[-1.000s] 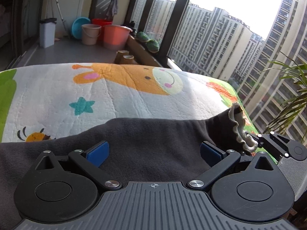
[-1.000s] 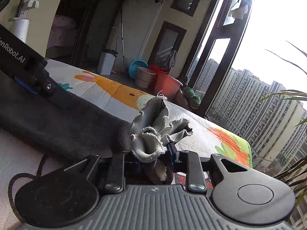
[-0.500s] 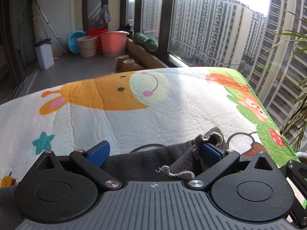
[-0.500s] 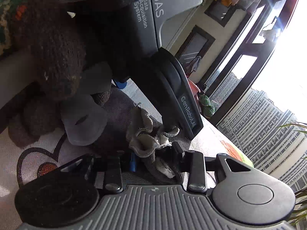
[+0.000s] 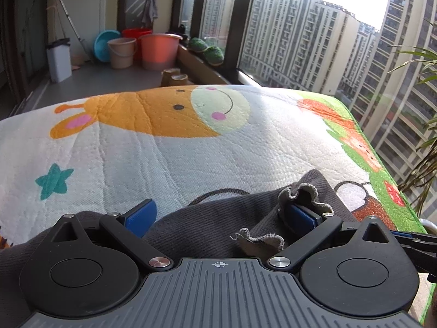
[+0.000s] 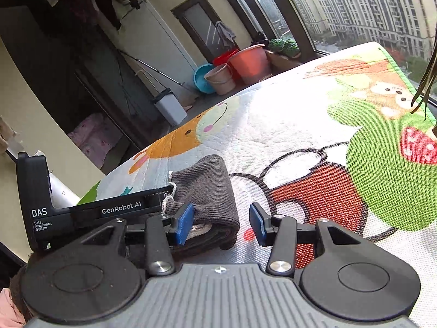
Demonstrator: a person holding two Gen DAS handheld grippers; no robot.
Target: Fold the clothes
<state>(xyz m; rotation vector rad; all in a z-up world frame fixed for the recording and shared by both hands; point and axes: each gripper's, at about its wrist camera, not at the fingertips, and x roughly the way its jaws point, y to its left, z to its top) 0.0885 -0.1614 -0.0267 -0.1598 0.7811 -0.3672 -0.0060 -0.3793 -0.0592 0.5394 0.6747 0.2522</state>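
Note:
A dark grey knit garment (image 5: 218,224) lies folded on the cartoon play mat (image 5: 191,158). My left gripper (image 5: 218,216) is open, its blue pads spread wide over the garment; a frayed hem bunches against the right pad (image 5: 300,214). In the right wrist view the folded garment (image 6: 207,191) lies just ahead and left. My right gripper (image 6: 221,222) is open and empty, its left pad (image 6: 184,222) touching the fold's edge. The left gripper's black body (image 6: 90,213) rests on the garment's far side.
The mat's green border (image 6: 404,82) runs along the window side. Buckets (image 5: 153,49) and a white bin (image 5: 58,60) stand on the balcony floor beyond the mat. Plant leaves (image 5: 420,136) hang at the right edge.
My right gripper has let go of the garment's bunched hem and opened, and now sits beside the fold. The garment end has been carried over onto itself. My left gripper stays open above it.

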